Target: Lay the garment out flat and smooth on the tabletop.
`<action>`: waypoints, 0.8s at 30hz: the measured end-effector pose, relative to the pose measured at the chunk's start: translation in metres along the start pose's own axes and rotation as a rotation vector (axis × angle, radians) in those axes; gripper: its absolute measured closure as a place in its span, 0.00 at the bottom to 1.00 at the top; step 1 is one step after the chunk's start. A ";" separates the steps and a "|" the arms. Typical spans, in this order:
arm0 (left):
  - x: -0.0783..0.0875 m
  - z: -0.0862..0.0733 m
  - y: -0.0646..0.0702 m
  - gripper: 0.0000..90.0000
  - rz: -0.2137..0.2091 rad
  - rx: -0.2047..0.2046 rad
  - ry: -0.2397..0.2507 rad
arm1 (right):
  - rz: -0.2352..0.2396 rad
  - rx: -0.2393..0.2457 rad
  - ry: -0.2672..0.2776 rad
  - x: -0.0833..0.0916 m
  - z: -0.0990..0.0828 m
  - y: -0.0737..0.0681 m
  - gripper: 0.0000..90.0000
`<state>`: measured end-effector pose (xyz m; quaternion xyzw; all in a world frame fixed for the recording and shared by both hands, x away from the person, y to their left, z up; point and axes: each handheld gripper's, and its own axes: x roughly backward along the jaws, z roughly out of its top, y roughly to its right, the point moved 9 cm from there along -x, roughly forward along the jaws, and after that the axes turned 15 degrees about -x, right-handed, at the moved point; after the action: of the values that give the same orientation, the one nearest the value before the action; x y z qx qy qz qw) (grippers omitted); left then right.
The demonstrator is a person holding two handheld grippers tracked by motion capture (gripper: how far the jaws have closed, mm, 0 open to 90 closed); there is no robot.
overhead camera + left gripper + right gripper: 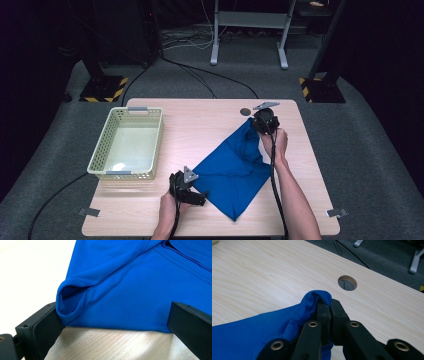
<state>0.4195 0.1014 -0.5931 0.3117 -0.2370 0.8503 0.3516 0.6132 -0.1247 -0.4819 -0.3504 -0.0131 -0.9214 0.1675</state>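
Blue cloth in clamped right gripper

Bright blue cloth: thin smooth knit fabric, slight sheen, soft folds, stitched seam lines visible in left gripper view. Light wooden table top: pale wood-grain surface, smooth, matt, with round cable hole. Pale green plastic basket: perforated walls, smooth bottom with some gloss. Black left gripper: matt hard plastic jaws. Black right gripper: matt black plastic, slightly grainy, with brass-coloured metal rivets. Floor: grey rough carpet.
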 end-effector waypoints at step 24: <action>0.009 0.018 -0.006 0.00 0.014 0.011 0.065 | 0.034 -0.191 -0.047 0.044 -0.109 0.044 0.16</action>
<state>0.4258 0.0982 -0.5729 0.2840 -0.2230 0.8637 0.3516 0.5264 -0.1944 -0.5399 -0.3864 0.0767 -0.9070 0.1489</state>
